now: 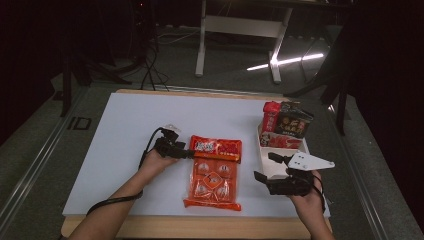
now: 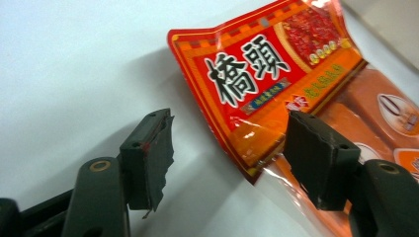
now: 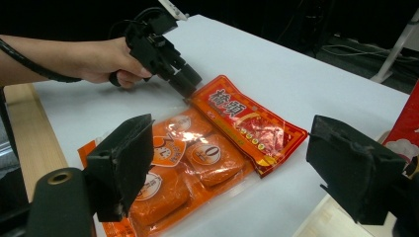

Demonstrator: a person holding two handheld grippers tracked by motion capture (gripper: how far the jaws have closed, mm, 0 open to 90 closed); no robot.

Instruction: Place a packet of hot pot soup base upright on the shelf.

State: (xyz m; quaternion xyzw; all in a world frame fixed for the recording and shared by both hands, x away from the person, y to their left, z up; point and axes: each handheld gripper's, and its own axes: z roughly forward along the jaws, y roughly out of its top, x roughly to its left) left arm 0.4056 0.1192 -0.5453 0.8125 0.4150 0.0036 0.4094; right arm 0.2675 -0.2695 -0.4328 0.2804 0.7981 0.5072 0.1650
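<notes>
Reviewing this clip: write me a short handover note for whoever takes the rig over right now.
Left gripper: open, jaws either side of the upper left corner of the orange snack pack, not yet closed on it.
Right gripper: open, holding nothing, hovering right of the pack by the white tray.
Pack lies flat mid-table; other packets stand in the tray.
Done: approach. Left: probably grip and move the pack.

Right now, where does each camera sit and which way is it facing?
High view: above the person's table edge, looking forward and down at the white table; both forearms show.
Left gripper view: on the left gripper, facing the orange-red plastic snack packet; its jaws stand open around the packet's corner.
Right gripper view: on the right gripper, facing across the table, jaws open.
All views share the packet.
</notes>
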